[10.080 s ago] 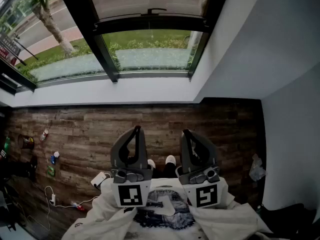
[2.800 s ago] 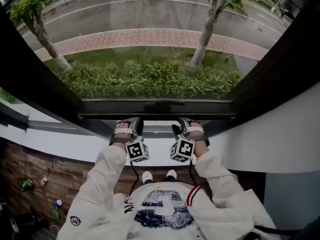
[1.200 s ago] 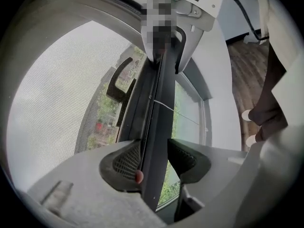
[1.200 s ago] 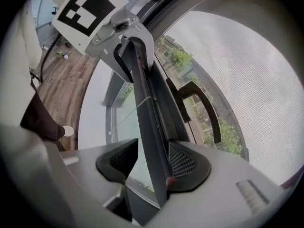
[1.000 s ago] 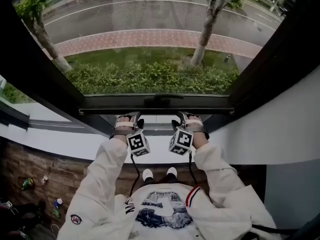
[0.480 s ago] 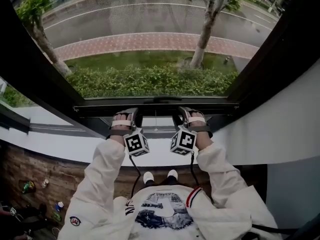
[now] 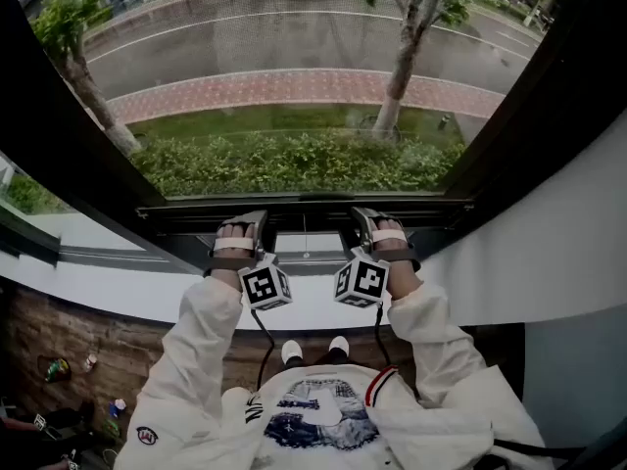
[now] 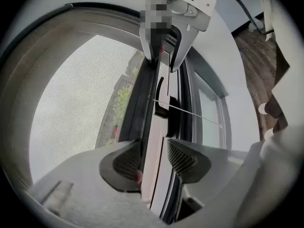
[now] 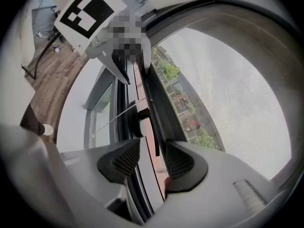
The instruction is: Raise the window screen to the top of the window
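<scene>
The window screen [image 7: 294, 27] is a grey mesh across the opening, with a dark bottom bar [image 7: 306, 207] running level. My left gripper [image 7: 241, 225] and right gripper [image 7: 378, 223] hold that bar side by side, either side of its middle. In the left gripper view the jaws close on the bar's edge [image 8: 153, 127], with mesh [image 8: 71, 103] to the left and the right gripper [image 8: 166, 56] further along. In the right gripper view the jaws clamp the bar [image 9: 148, 141], beside mesh [image 9: 228, 94]. A small black handle [image 8: 160, 96] sits mid-bar.
Thick black window frame posts [image 7: 69, 155] slant on both sides. A white sill [image 7: 118, 292] runs below, and a white wall [image 7: 558, 262] stands at the right. Small items and cables lie on the wooden floor [image 7: 59, 370] at the lower left.
Both grippers have risen together with the bottom bar between their jaws. The pale gap below the bar has grown taller.
</scene>
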### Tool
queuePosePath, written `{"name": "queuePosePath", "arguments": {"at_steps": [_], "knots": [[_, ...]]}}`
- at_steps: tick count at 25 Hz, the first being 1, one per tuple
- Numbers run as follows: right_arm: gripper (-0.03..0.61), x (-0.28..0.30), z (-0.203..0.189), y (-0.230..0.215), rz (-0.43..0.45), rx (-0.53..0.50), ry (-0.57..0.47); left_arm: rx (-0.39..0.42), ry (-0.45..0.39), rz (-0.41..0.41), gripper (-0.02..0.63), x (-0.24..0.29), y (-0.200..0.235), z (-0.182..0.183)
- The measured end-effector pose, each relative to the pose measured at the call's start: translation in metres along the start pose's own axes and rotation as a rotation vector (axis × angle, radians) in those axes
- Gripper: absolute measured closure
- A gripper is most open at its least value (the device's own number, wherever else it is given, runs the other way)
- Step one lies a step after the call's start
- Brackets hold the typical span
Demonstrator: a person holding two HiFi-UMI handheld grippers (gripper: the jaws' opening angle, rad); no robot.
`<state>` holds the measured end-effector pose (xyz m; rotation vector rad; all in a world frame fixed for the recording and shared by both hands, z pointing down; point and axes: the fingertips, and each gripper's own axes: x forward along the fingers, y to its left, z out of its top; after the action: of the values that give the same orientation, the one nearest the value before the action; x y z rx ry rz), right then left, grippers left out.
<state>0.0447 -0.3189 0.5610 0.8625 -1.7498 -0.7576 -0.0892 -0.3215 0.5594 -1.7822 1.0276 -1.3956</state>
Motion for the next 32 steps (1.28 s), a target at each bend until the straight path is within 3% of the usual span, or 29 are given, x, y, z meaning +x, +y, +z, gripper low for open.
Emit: {"name": "queuePosePath", "arguments": {"at_steps": [17,23,32], "knots": [[0.410,-0.017,0.008,-0.031,-0.057,-0.016,-0.031,0.013,-0.001,0.052,0.437,-0.016,0.030,0.011],[0.410,-0.029,0.023,-0.059,-0.119,-0.020,-0.044,0.020,-0.013,0.117,0.437,-0.027,0.061,0.012],[0.413,-0.040,0.031,-0.081,-0.165,-0.003,-0.052,0.023,-0.019,0.148,0.437,-0.037,0.082,0.016]]}}
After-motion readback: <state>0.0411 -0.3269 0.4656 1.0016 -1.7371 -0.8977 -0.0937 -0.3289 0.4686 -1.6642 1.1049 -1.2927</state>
